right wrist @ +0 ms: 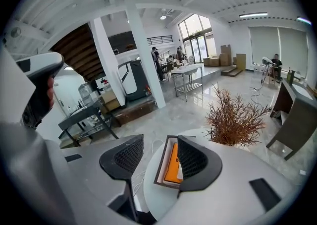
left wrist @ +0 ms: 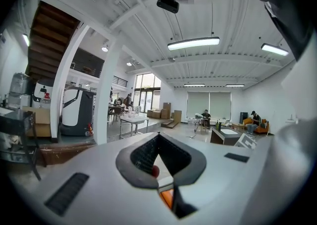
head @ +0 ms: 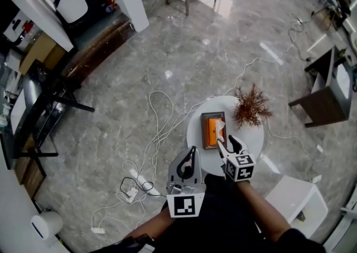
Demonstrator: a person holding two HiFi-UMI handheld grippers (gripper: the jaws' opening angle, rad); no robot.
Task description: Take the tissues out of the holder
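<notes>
A brown-rimmed tissue holder point(head: 212, 130) lies on a small round white table point(head: 195, 129), with an orange tissue pack point(right wrist: 172, 163) inside. A white tissue point(head: 220, 127) sticks up from its near right side. My right gripper point(head: 227, 141) hovers just above the holder's near end and points down at it. Its jaws stand open point(right wrist: 159, 142), with nothing between them and the holder showing beyond the gap. My left gripper point(head: 192, 151) hangs left of the table's near edge, shut and empty point(left wrist: 158, 137). A strip of the orange pack point(left wrist: 167, 198) shows below its jaws.
A dried brown plant point(head: 251, 107) stands on the table right of the holder. Cables point(head: 162, 118) and a power strip point(head: 131, 191) lie on the marble floor to the left. A white box point(head: 295, 199) sits at the near right, a dark side table point(head: 326, 93) at the far right.
</notes>
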